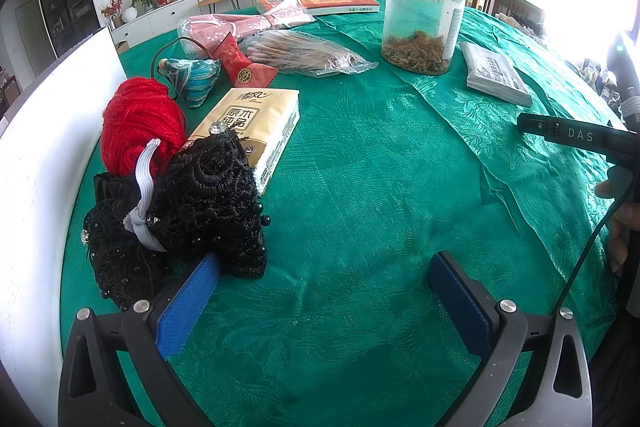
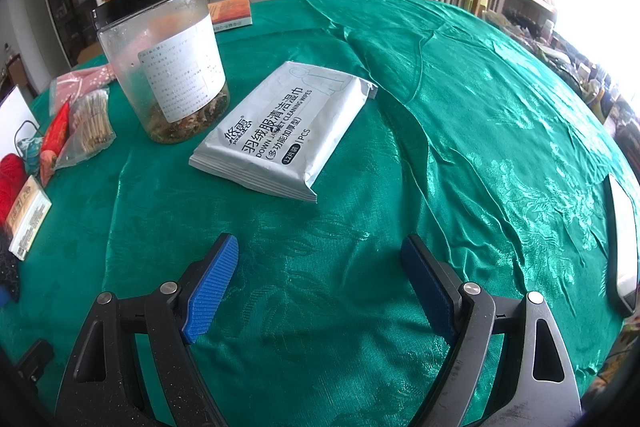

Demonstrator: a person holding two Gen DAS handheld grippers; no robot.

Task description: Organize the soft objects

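Tablecloth [image 1: 360,167] shiny emerald green, woven floral damask pattern. My left gripper [image 1: 324,291] and right gripper [image 2: 316,279]: blue ribbed pads on black frames. Yarn ball [image 1: 138,123] bright red. Lace pile [image 1: 192,211] black, beaded, pale grey elastic band across. Tissue pack [image 1: 256,123] beige-gold, dark brown lettering. Wipes pack [image 2: 284,131] white, black print. Jar [image 2: 160,55] clear, black lid, white label. Book [image 1: 320,1] orange.

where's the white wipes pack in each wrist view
Left wrist view: the white wipes pack lies far right on the green tablecloth, right of the jar.
Right wrist view: the pack lies at centre, ahead of the open right tool.
Shared landmark: the black-lidded clear jar, just left of the pack in both.
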